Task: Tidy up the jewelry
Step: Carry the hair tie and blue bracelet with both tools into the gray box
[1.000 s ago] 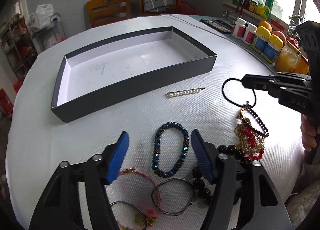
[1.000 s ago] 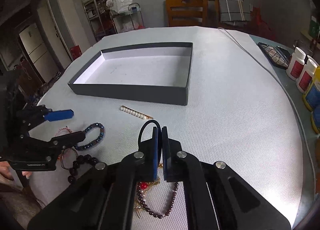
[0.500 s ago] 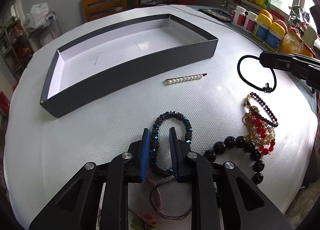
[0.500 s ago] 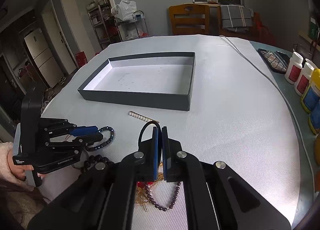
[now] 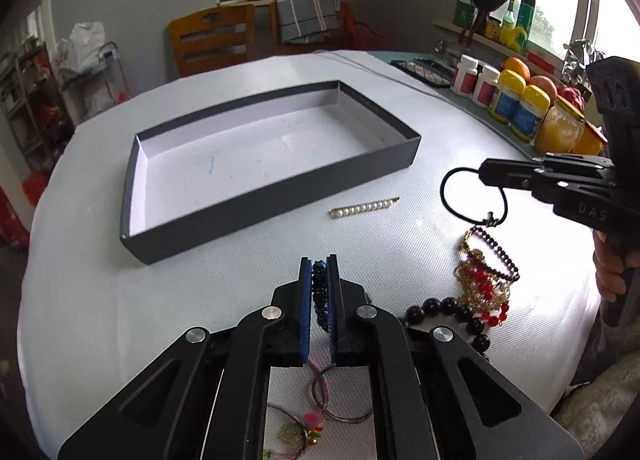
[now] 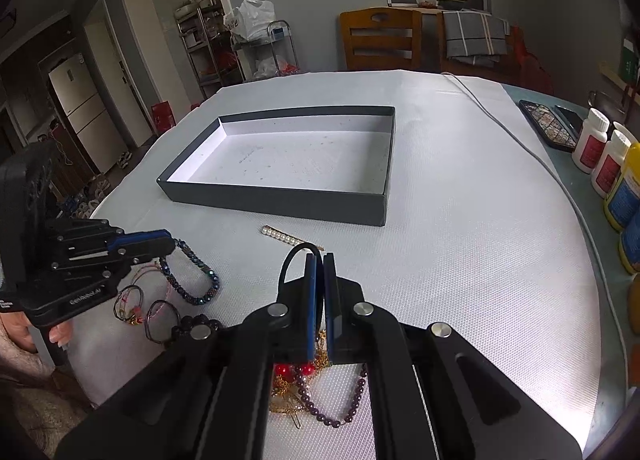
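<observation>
My left gripper point(image 5: 319, 262) is shut on the blue beaded bracelet point(image 5: 319, 292), which hangs from it above the table in the right wrist view point(image 6: 192, 276). My right gripper point(image 6: 319, 258) is shut on a black hair tie point(image 6: 290, 260), held as a loop in the left wrist view point(image 5: 472, 196) above the table. An empty dark grey tray point(image 5: 280, 192) with a white floor lies ahead, also in the right wrist view point(image 6: 280, 202). A pearl hair clip point(image 5: 364, 207) lies in front of the tray.
A red and gold bead pile point(image 5: 484, 280), a black bead bracelet point(image 5: 448, 312) and thin string bracelets point(image 5: 320, 412) lie near the table's front. Bottles and jars point(image 5: 516, 108) stand at the right edge. A cable point(image 6: 520, 140) runs along the right side.
My left gripper closed on the blue bracelet and lifted it off the table. My right gripper rose a little with the hair tie.
</observation>
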Demonstrator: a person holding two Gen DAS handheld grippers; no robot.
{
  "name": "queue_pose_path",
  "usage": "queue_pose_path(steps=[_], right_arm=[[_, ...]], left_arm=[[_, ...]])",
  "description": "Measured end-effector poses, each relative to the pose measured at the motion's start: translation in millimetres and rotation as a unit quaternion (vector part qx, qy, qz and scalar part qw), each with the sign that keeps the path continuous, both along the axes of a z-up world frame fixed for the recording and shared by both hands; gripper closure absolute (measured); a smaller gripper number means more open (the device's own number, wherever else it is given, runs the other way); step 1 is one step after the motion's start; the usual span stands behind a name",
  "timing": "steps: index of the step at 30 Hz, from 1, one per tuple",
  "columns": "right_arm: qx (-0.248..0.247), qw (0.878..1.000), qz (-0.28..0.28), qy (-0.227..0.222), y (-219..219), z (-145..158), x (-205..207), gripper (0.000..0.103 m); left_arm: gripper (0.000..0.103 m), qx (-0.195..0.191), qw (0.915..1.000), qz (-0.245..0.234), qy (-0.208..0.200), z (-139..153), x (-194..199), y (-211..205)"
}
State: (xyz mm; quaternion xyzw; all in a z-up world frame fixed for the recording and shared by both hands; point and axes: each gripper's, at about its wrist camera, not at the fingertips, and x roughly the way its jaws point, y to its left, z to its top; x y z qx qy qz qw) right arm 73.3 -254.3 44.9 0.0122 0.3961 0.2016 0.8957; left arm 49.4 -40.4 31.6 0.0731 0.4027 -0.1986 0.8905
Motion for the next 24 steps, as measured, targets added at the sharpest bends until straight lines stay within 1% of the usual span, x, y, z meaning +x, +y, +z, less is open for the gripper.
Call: queue_pose_path(steps=[6, 10, 13, 15, 18, 22, 24], right_arm=[[-0.008, 1.000, -0.001, -0.024, 6.6, 15.9, 16.2, 0.100], [-0.005, 0.999, -0.009, -0.036, 8.0, 28.2, 38.4, 0.100], [-0.001, 0.999, -0.018, -0.044, 11.2, 36.8, 58.9, 0.100], [0.000, 0.999, -0.019, -0.046, 15.3, 39.1, 73.5, 0.100], [0.000, 0.999, -0.031, -0.039, 21.7, 34.0, 100.9, 0.100], [-0.002, 0.998, -0.050, -0.026, 30.7, 22.2, 140.2, 0.100], [0.007, 0.998, -0.055, -0.018, 33.6, 15.6, 156.9, 0.100]], left_arm=[[0.096, -0.004, 0.9989, 0.001, -0.046, 43.5, 4.5, 10.7], [0.096, -0.004, 0.9976, 0.015, -0.068, 66.7, 26.5, 22.4], [0.096, -0.010, 0.9970, 0.022, -0.074, 76.3, 49.9, 31.1], [0.096, -0.010, 0.9969, 0.024, -0.075, 78.5, 67.3, 32.5], [0.096, -0.005, 0.9975, 0.025, -0.067, 73.6, 98.3, 30.0], [0.096, 0.016, 0.9974, 0.038, -0.059, 57.7, 136.2, 27.0], [0.096, 0.007, 0.9984, 0.039, -0.041, 46.7, 155.0, 29.0]])
